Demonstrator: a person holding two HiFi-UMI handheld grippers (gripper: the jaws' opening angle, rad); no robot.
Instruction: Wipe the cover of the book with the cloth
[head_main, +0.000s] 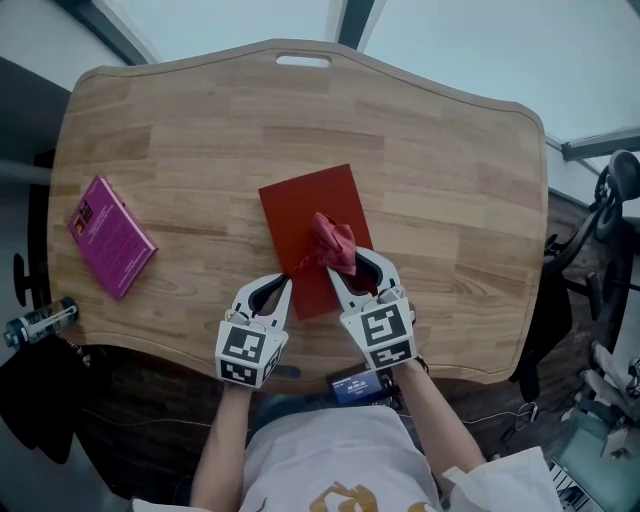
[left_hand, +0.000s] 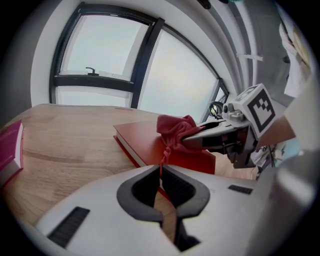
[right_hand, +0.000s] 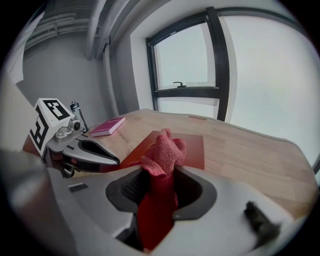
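Note:
A red book (head_main: 305, 215) lies flat near the middle of the wooden table (head_main: 200, 130). A bunched red cloth (head_main: 334, 243) rests on its near right part. My right gripper (head_main: 342, 272) is shut on the cloth, which bulges out between its jaws in the right gripper view (right_hand: 163, 152). My left gripper (head_main: 290, 283) sits at the book's near left edge, shut on a thin twisted end of the cloth (left_hand: 163, 150) that stretches across to the right gripper (left_hand: 220, 134). The book (left_hand: 145, 142) lies just beyond the left jaws.
A pink book (head_main: 110, 235) lies at the table's left side, also seen in the right gripper view (right_hand: 107, 126). A small bottle (head_main: 40, 322) stands off the table's near left corner. A chair and bags (head_main: 600, 230) are to the right of the table.

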